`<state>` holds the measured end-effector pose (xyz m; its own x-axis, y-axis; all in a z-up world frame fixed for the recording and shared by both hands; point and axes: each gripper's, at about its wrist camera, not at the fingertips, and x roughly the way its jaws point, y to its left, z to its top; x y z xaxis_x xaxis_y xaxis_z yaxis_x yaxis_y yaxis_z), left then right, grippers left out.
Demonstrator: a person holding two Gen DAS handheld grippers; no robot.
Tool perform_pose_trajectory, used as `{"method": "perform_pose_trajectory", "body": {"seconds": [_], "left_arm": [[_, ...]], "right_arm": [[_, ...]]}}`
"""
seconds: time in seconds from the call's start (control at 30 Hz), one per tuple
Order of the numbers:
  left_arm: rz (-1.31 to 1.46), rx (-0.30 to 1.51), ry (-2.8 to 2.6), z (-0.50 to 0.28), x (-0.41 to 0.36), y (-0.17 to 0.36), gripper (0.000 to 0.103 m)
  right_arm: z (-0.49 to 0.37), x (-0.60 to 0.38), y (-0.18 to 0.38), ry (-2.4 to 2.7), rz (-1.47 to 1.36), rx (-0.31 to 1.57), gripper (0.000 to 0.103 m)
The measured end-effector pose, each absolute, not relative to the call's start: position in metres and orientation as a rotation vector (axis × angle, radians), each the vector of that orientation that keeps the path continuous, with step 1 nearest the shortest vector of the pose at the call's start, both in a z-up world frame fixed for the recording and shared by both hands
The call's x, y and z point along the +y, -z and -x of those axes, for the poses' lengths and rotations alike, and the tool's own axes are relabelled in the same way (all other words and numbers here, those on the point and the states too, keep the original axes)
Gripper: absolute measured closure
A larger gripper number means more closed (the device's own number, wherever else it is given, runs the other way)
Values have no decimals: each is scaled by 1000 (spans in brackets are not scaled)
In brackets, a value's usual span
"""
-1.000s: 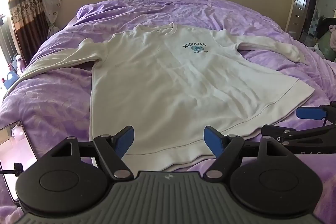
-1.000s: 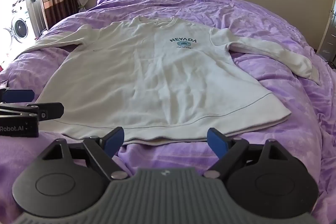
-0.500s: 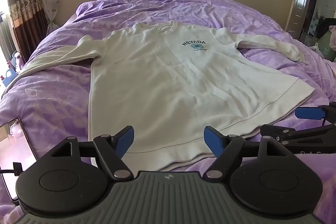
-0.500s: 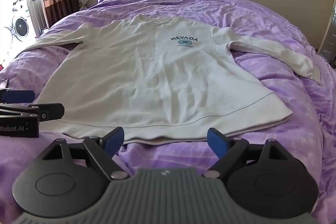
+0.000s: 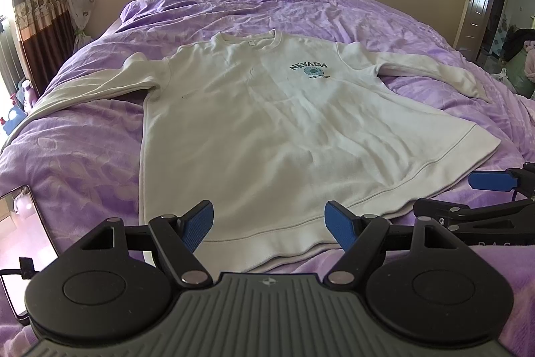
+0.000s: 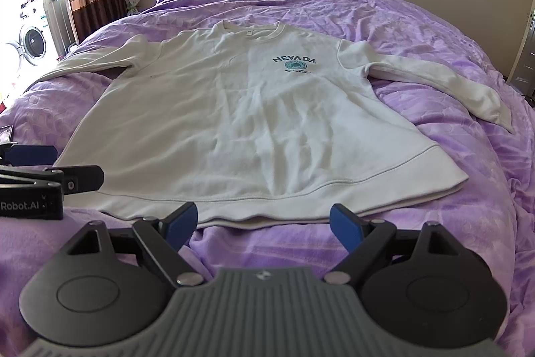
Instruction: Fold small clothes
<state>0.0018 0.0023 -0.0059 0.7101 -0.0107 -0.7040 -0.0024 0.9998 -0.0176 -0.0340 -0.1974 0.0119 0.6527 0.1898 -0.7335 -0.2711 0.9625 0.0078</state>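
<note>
Left wrist view had the NEVADA sweatshirt (image 5: 267,129) flat on the purple bed (image 5: 83,163), unfolded. Both grippers, left (image 5: 269,221) and right (image 6: 263,221), hovered at the near hem, jaws wide, holding nothing. Probably needs a hem or sleeve grab next.

My shirt (image 5: 267,129) covers the middle of the bed (image 5: 83,156). A phone (image 5: 20,243) sits at its left edge. My other tongs (image 5: 481,199) block the right.
</note>
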Motion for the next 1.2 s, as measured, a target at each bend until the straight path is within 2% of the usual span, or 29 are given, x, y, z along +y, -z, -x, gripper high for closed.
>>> {"method": "perform_pose_trajectory", "body": {"seconds": [1.2], "left_arm": [[21, 788, 6, -3, 4, 6, 14]], "right_arm": [[34, -196, -10, -264, 104, 824, 21]]}}
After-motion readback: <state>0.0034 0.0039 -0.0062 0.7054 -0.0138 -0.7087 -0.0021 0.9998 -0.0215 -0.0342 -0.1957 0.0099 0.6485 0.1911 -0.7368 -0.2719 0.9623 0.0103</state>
